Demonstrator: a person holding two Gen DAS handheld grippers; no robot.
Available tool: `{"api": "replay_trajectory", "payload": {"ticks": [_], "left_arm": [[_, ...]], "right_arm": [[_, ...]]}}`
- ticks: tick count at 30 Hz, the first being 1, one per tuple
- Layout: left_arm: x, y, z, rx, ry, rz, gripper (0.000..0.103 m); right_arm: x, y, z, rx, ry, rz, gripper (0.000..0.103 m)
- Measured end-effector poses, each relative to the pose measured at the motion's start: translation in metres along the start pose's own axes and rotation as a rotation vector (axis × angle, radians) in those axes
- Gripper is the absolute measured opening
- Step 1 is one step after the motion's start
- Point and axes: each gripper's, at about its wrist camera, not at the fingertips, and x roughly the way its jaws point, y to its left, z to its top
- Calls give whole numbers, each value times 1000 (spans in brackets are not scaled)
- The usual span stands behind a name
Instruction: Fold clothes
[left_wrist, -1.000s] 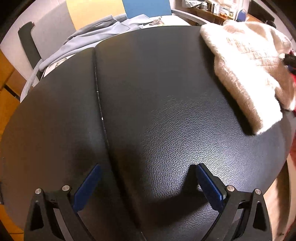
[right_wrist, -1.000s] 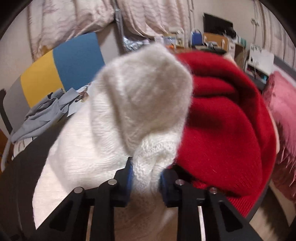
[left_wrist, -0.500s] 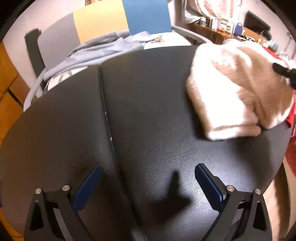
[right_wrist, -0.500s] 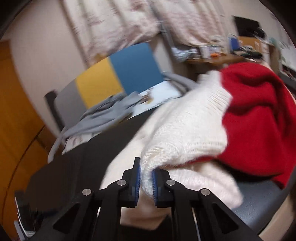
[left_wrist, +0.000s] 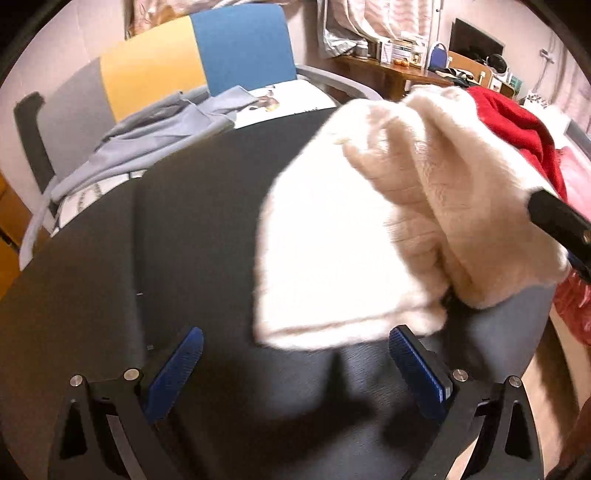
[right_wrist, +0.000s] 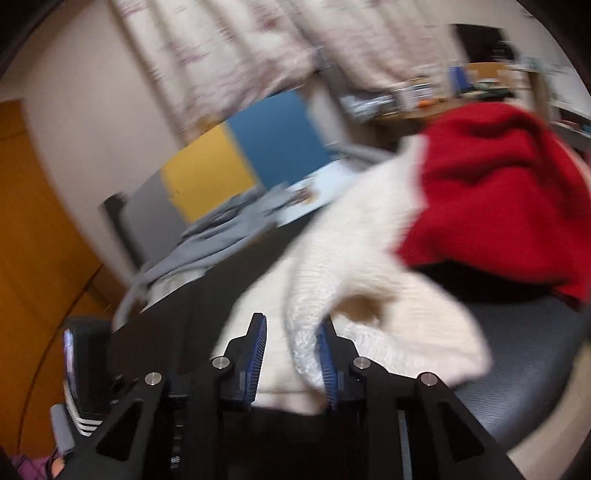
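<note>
R gripper (right_wrist: 291, 354) now parted, white sweater (left_wrist: 332, 236) nearer

A chair (left_wrist: 192, 70) with grey, yellow and blue back panels is standing behind the black table (left_wrist: 184, 229). Pale curtains (right_wrist: 236, 55) are hanging above the chair, and a wooden desk (left_wrist: 391, 72) is standing to its right.

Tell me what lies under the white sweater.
The white sweater lies on the black padded table. On the right it tucks under the red sweater. Anything beneath its folds is covered.
</note>
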Motion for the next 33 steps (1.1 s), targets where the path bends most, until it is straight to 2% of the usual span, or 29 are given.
{"api": "replay_trajectory", "payload": {"ticks": [3, 8, 11, 14, 15, 19, 24, 26, 27, 30, 33], "left_arm": [[1, -16, -3, -11, 7, -65, 102], [1, -47, -2, -25, 22, -158, 102], [0, -75, 10, -25, 35, -188, 102], [-5, -105, 22, 37, 41, -213, 102], [-15, -110, 18, 65, 30, -210, 103], [-21, -150, 29, 161, 33, -64, 103], [7, -162, 43, 128, 124, -40, 101], [20, -151, 44, 79, 174, -139, 69], [25, -145, 45, 61, 186, -179, 45], [26, -125, 51, 43, 167, -250, 30], [18, -113, 54, 82, 123, -241, 23]], "right_arm": [[-9, -25, -2, 32, 2, -62, 31], [-17, -50, -8, -2, 37, -109, 36], [-12, -60, -17, -36, 108, -90, 37], [-7, -63, -32, -90, 158, -48, 37], [-5, -61, -38, -119, 168, -46, 37], [1, -49, -59, -210, 197, -73, 37], [-9, -55, -65, -161, 188, -89, 37], [-21, -63, -62, -135, 156, -113, 37], [-28, -67, -60, -122, 140, -125, 37], [-48, -79, -49, -89, 69, -177, 37], [-53, -85, -29, -65, 15, -156, 38]]}}
